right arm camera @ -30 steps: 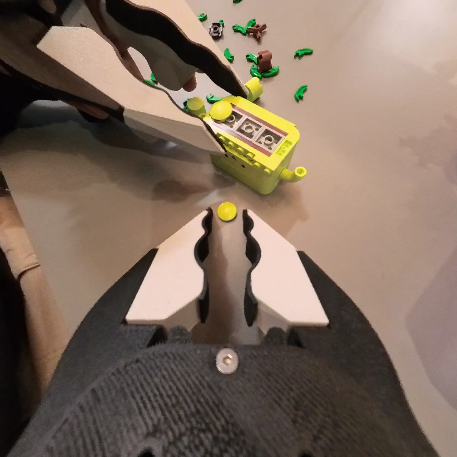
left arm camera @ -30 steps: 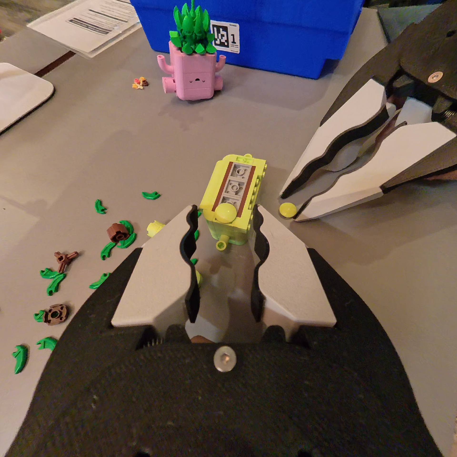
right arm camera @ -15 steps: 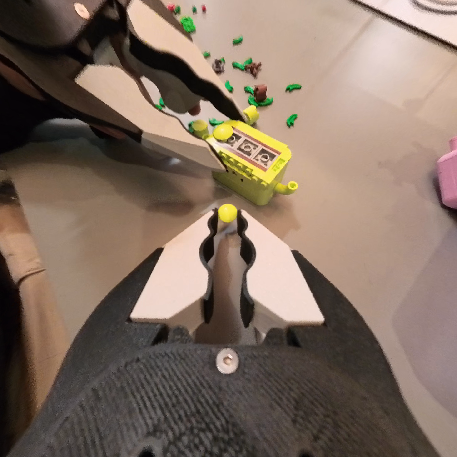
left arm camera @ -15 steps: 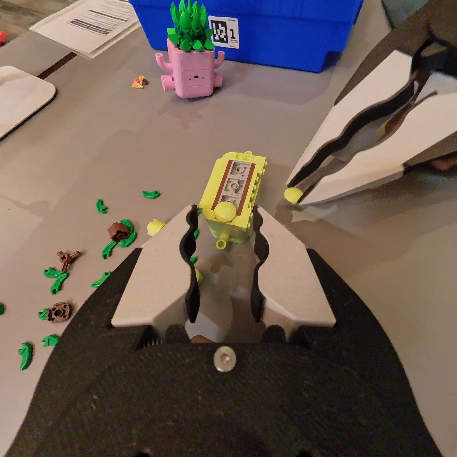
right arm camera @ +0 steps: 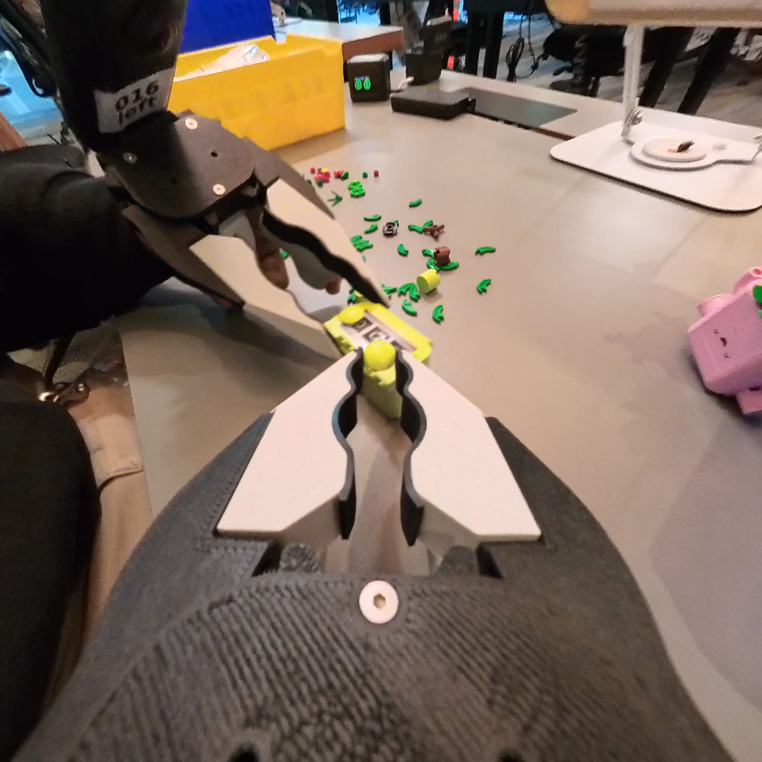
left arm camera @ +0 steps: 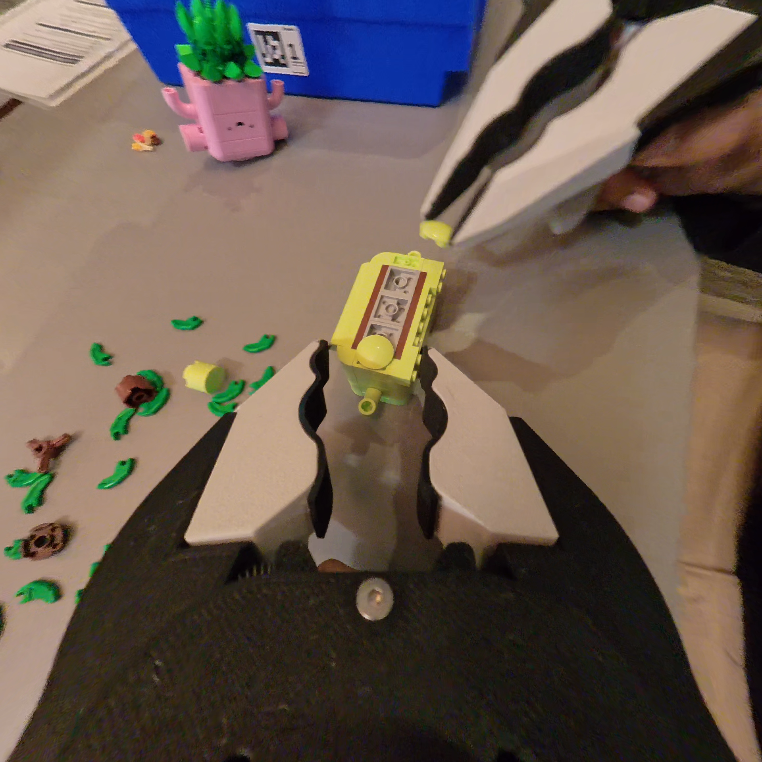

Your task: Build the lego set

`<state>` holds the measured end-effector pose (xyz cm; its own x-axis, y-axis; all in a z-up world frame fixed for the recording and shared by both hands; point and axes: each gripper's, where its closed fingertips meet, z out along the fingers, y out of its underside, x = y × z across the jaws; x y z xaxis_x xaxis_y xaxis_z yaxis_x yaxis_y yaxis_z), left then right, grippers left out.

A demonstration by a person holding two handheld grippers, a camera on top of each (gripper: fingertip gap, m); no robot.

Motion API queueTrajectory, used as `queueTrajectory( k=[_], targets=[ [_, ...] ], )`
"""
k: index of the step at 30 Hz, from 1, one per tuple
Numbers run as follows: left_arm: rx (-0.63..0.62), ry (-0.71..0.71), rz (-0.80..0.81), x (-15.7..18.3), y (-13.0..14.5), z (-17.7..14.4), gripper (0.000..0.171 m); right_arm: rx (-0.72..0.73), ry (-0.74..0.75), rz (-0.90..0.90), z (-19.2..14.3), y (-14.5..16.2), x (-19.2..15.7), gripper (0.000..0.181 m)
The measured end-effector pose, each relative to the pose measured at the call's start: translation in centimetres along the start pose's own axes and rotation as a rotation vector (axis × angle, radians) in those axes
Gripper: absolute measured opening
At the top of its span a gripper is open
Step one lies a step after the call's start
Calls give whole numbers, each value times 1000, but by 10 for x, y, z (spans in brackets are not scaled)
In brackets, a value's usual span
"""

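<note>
1. Two right gripper (right arm camera: 378, 359) fingers pinch a small lime dome piece (right arm camera: 379, 355) just above the lime block's far end.
2. Left gripper (left arm camera: 374, 354), fingers part-open, brackets the lime block (left arm camera: 389, 325) on the table (left arm camera: 206, 247); contact unclear.
3. Rigid, light, slippery: grip the block's flat sides.

Blue bin (left arm camera: 371, 45) at counter (left arm camera: 288, 214) rear — printed sheets (left arm camera: 53, 45) beside; yellow bin (right arm camera: 264, 95), white stand base (right arm camera: 668, 173) farther off.
</note>
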<state>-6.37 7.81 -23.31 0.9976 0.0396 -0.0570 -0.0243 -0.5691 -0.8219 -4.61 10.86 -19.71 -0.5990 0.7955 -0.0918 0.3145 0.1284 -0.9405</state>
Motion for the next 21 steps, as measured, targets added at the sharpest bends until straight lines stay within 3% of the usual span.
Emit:
queueTrajectory(
  k=[6, 12, 21],
  targets=[
    [-12, 67, 112, 19, 11, -16, 43, -39, -54, -29, 4, 0, -16, 13],
    [-6, 157, 91, 28, 13, -16, 44, -189, -173, -147, 0, 10, -25, 13],
    [-89, 147, 145, 32, 24, -7, 41, -338, -345, -235, 0, 21, -33, 13]
  ],
)
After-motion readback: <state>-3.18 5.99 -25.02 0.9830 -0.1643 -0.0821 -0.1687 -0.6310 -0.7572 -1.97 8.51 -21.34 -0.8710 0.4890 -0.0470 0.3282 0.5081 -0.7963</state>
